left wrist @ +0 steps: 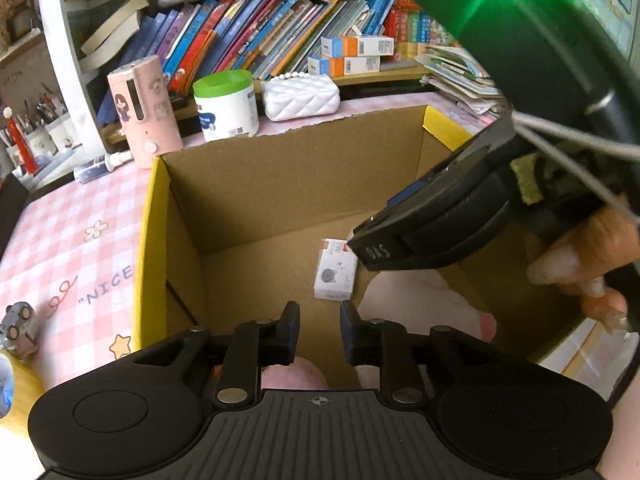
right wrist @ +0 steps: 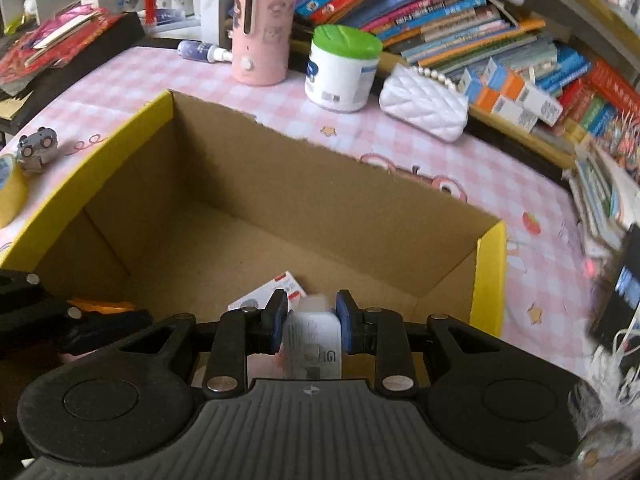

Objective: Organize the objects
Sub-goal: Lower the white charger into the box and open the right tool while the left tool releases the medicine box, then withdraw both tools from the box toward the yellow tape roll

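Right gripper (right wrist: 311,320) is closed on a small white bottle (right wrist: 316,340), blue pads pressed against both its sides, held above the near end of an open cardboard box (right wrist: 320,184). Just beyond the bottle, a white carton with a cat face (left wrist: 335,270) lies flat on the box floor. Left gripper (left wrist: 319,330) hangs over the same box, fingers parted with a moderate gap and nothing between them; something pink sits beneath it, too hidden to identify. From the left wrist view, the right gripper's black body crosses the box's right half, covering the carton's upper corner. Box floor toward the far wall and left side is bare cardboard; the far rim is ragged.

On the desk (right wrist: 132,76) behind the box stand a pink cylindrical device (right wrist: 260,28), a green-lidded white tub (right wrist: 340,68) and a quilted white purse (right wrist: 424,108). A small grey toy car (right wrist: 38,148) sits left of the box, with a yellow tape roll (right wrist: 12,192) just beside it.
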Tool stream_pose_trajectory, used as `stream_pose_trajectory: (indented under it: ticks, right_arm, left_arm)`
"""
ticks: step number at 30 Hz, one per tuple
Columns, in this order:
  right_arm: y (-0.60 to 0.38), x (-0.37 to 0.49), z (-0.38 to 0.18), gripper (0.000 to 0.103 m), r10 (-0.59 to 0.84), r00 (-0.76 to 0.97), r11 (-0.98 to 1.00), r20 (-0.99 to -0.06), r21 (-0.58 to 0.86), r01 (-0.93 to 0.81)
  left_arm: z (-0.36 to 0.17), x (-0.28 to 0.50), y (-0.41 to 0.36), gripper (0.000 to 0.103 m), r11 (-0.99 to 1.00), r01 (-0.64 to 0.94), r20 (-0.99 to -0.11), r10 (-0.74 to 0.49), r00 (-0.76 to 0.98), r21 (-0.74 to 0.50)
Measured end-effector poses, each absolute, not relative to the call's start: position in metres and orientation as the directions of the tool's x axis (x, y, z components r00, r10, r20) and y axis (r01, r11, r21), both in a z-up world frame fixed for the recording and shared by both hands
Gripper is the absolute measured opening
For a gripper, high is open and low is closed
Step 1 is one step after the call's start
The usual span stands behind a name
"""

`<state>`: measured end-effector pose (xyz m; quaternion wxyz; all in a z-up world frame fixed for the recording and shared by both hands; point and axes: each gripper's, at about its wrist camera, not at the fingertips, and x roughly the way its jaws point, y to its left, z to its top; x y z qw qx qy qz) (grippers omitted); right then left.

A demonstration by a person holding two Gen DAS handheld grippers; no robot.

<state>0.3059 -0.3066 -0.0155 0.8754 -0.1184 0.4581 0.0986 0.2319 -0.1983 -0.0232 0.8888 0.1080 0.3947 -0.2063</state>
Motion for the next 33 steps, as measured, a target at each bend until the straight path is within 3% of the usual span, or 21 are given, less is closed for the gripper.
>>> stream_pose_trajectory:
  ticks: [1, 5, 7, 9, 14, 16, 18, 21, 27, 33]
  right_arm:
    - [-0.308, 0.306, -0.017, 0.031, 0.064, 0.558, 0.954, -0.827, -0.113, -0.278]
    - [-0.31, 0.303, -0.016, 0.036, 0.071, 0.568, 0.957, -0.82, -0.104, -0.271]
    - [-0.311, 0.299, -0.011, 0.048, 0.076, 0.59, 0.959, -0.804, -0.103, -0.263]
    - [-0.311, 0.293, -0.002, 0.052, 0.079, 0.628, 0.961, -0.774, -0.108, -0.255]
    - [-0.316, 0.271, 0.024, 0.059, 0.079, 0.728, 0.977, -0.681, -0.094, -0.194]
    - [-0.319, 0.262, 0.035, 0.063, 0.072, 0.764, 0.985, -0.641, -0.077, -0.157]
    - [-0.323, 0.25, 0.045, 0.063, 0.061, 0.796, 0.991, -0.602, -0.059, -0.12]
    - [-0.327, 0.231, 0.056, 0.077, 0.023, 0.837, 0.998, -0.546, -0.037, -0.052]
    - [-0.336, 0.189, 0.062, 0.077, -0.025, 0.862, 0.998, -0.507, 0.039, 0.052]
    - [-0.327, 0.14, 0.059, 0.078, -0.106, 0.87, 0.992, -0.482, 0.009, 0.125]
  left_arm:
    - [-0.023, 0.231, -0.198, 0.022, 0.892, 0.452, -0.745, -0.283, 0.604, 0.028]
    - [-0.02, 0.229, -0.196, 0.026, 0.897, 0.442, -0.736, -0.282, 0.616, 0.027]
    - [-0.016, 0.227, -0.196, 0.038, 0.9, 0.435, -0.722, -0.279, 0.633, 0.033]
    - [-0.011, 0.223, -0.194, 0.047, 0.904, 0.425, -0.703, -0.28, 0.654, 0.036]
    - [0.002, 0.213, -0.188, 0.053, 0.91, 0.414, -0.66, -0.295, 0.691, 0.027]
    - [0.008, 0.206, -0.185, 0.067, 0.916, 0.4, -0.638, -0.29, 0.713, 0.031]
    - [0.014, 0.199, -0.182, 0.072, 0.921, 0.388, -0.614, -0.288, 0.735, 0.032]
    - [0.022, 0.187, -0.175, 0.078, 0.929, 0.37, -0.584, -0.285, 0.76, 0.028]
    - [0.03, 0.16, -0.162, 0.085, 0.936, 0.352, -0.534, -0.289, 0.794, 0.017]
    - [0.03, 0.132, -0.145, 0.087, 0.934, 0.356, -0.534, -0.3, 0.791, 0.003]
